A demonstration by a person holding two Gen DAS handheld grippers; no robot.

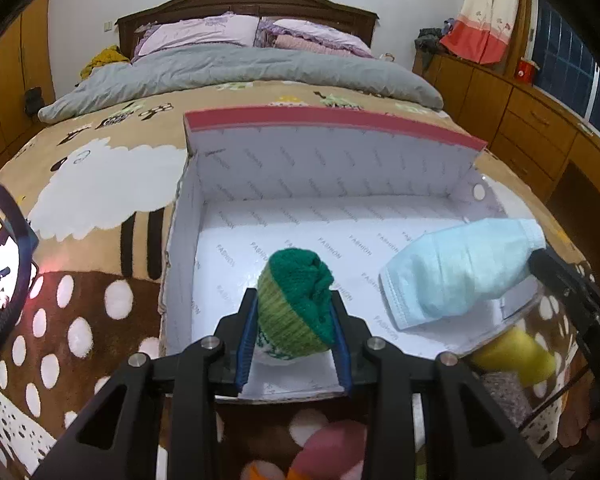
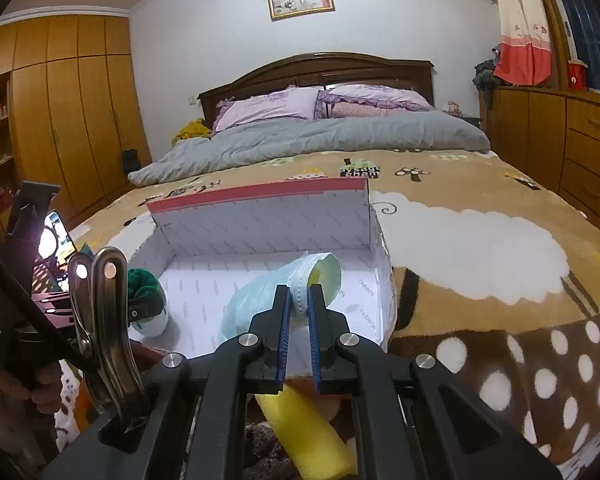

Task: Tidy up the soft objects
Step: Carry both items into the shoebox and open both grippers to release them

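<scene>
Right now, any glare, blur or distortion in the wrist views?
Left wrist: strong fisheye bend, dark corners, yellow sponge blurred; sock and mask sharp. Right wrist: phone screen blown out, metal clip glinting.

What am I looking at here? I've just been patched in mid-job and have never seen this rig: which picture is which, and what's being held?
No robot: a person carries two hand-held grippers, each with a fisheye camera looking along its fingers. The left view shows the left gripper clamped on a green knitted roll. The right view shows the right gripper shut on a pale blue face mask. Both hang over an open white box on a patterned bed blanket. A yellow foam piece lies in front of the box.
</scene>
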